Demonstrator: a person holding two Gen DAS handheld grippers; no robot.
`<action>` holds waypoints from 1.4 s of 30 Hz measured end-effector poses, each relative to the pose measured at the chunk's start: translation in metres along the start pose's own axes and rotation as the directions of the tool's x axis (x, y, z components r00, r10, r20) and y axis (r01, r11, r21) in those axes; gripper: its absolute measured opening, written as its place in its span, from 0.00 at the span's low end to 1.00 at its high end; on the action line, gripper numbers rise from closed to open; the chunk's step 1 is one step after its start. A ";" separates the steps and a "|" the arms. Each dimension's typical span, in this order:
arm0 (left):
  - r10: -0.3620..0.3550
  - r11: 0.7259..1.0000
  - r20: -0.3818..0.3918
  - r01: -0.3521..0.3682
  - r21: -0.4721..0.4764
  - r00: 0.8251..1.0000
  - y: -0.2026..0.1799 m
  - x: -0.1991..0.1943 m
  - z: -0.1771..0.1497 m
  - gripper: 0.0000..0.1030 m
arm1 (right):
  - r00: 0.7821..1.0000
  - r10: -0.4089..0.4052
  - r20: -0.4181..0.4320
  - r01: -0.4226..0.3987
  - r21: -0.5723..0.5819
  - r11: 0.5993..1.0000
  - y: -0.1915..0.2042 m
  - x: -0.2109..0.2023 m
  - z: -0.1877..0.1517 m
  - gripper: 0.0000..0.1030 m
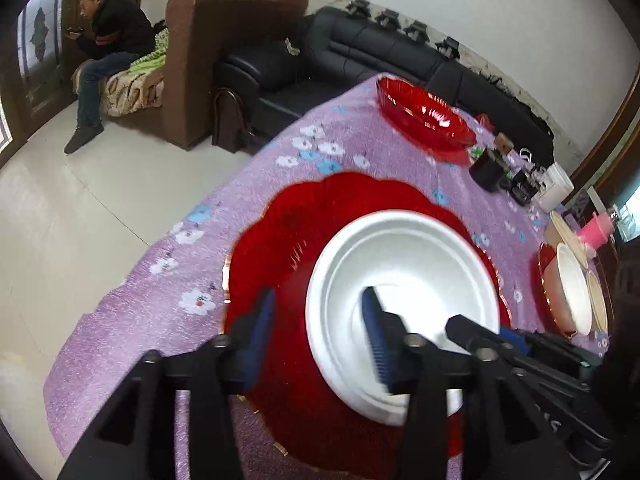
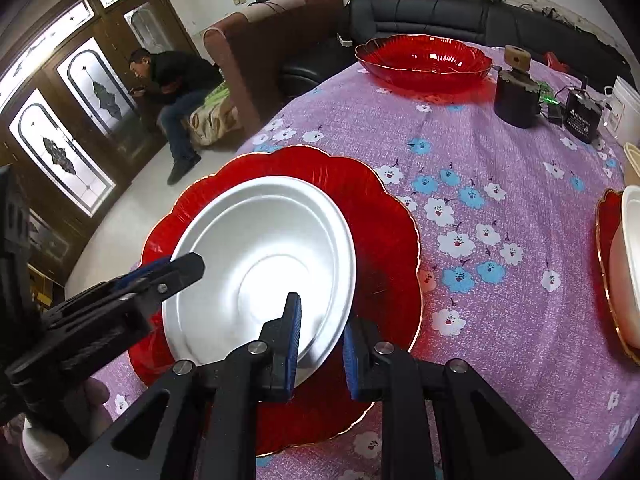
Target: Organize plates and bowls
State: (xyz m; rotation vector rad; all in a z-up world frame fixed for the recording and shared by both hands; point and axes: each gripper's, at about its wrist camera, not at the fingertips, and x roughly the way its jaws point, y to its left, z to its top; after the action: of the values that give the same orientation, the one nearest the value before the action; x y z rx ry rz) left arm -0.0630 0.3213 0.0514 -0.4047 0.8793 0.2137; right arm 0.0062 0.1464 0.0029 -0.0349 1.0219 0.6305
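Note:
A white plate (image 1: 400,272) (image 2: 264,256) lies on a big red scalloped plate (image 1: 288,232) (image 2: 384,240) on the purple flowered tablecloth. My left gripper (image 1: 320,332) is open, one finger over the red plate, the other over the white plate's rim. My right gripper (image 2: 320,344) is open and straddles the white plate's near rim. The left gripper (image 2: 176,268) shows at the plate's left edge in the right wrist view. The right gripper (image 1: 492,340) shows at the right in the left wrist view.
A red glass bowl (image 1: 424,116) (image 2: 424,60) stands at the far side. A second red plate with a white bowl (image 1: 572,288) (image 2: 628,264) sits at the right. Dark small devices (image 2: 516,96), a white tub (image 1: 556,188) and a pink cup (image 1: 598,232) stand behind. Sofas and a seated man (image 1: 104,40) lie beyond.

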 end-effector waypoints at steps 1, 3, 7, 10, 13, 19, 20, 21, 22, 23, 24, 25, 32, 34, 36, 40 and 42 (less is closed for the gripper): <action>-0.008 1.000 0.010 0.008 -0.005 1.000 0.001 -0.006 0.000 0.47 | 1.000 0.003 -0.001 -0.003 0.007 1.000 -0.001 0.002 0.000 0.24; -0.002 1.000 0.032 0.003 -0.019 0.999 0.003 -0.018 -0.002 0.54 | 1.000 -0.004 0.015 0.004 0.001 1.000 0.001 0.001 -0.002 0.29; -0.011 0.999 0.074 0.014 -0.042 0.997 0.006 -0.040 -0.007 0.62 | 0.995 -0.037 0.089 0.040 -0.032 0.999 0.008 -0.010 -0.004 0.51; -0.019 0.997 0.107 0.027 -0.066 0.994 0.008 -0.058 -0.010 0.64 | 0.989 -0.049 0.140 0.055 -0.043 0.998 0.012 -0.025 -0.005 0.53; -0.047 0.995 0.134 0.058 -0.078 0.990 0.003 -0.074 -0.014 0.69 | 0.984 -0.024 0.175 0.031 -0.040 0.999 0.012 -0.044 -0.010 0.53; -0.120 0.993 0.135 0.120 0.003 0.984 -0.034 -0.092 -0.026 0.73 | 0.970 -0.031 0.240 0.031 0.005 1.000 -0.025 -0.094 -0.030 0.52; -0.131 0.991 0.130 0.129 0.019 0.983 -0.040 -0.093 -0.028 0.73 | 0.968 -0.047 0.247 0.043 0.021 0.999 -0.037 -0.102 -0.033 0.52; -0.142 0.990 0.125 0.139 0.034 0.982 -0.047 -0.093 -0.031 0.73 | 0.964 -0.073 0.255 0.063 0.044 0.997 -0.051 -0.110 -0.036 0.52; -0.157 0.987 0.117 0.152 0.052 0.981 -0.055 -0.094 -0.034 0.73 | 0.959 -0.108 0.262 0.091 0.076 0.993 -0.071 -0.120 -0.040 0.52; -0.174 0.984 0.109 0.167 0.070 0.979 -0.064 -0.094 -0.036 0.73 | 0.954 -0.137 0.266 0.113 0.104 0.988 -0.087 -0.128 -0.043 0.52; -0.186 0.980 0.103 0.178 0.084 0.977 -0.070 -0.094 -0.038 0.73 | 0.945 -0.186 0.270 0.149 0.152 0.977 -0.112 -0.139 -0.046 0.52; -0.203 0.976 0.094 0.193 0.105 0.975 -0.079 -0.094 -0.042 0.73 | 0.937 -0.219 0.271 0.171 0.190 0.967 -0.130 -0.147 -0.048 0.52; -0.252 0.955 0.039 0.242 0.171 0.967 -0.122 -0.081 -0.057 0.73 | 0.916 -0.337 0.217 0.217 0.439 0.872 -0.247 -0.180 -0.055 0.52; -0.251 0.952 0.022 0.243 0.185 0.968 -0.129 -0.077 -0.061 0.73 | 0.918 -0.345 0.197 0.224 0.460 0.859 -0.259 -0.176 -0.054 0.52; -0.246 0.951 0.008 0.240 0.197 0.969 -0.135 -0.075 -0.066 0.73 | 0.920 -0.348 0.180 0.233 0.463 0.855 -0.265 -0.167 -0.051 0.50; -0.225 0.953 -0.002 0.220 0.209 0.974 -0.138 -0.074 -0.071 0.73 | 0.935 -0.324 0.146 0.221 0.477 0.851 -0.278 -0.146 -0.045 0.27; -0.220 0.954 -0.003 0.216 0.206 0.976 -0.136 -0.074 -0.072 0.73 | 0.947 -0.285 0.145 0.177 0.503 0.846 -0.285 -0.139 -0.047 0.12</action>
State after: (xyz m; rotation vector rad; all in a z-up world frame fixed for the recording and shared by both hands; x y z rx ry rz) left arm -0.1128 0.1658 0.1029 -0.3028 0.8208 -0.0767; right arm 0.0629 -0.1692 0.0157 0.3421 0.9218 0.1354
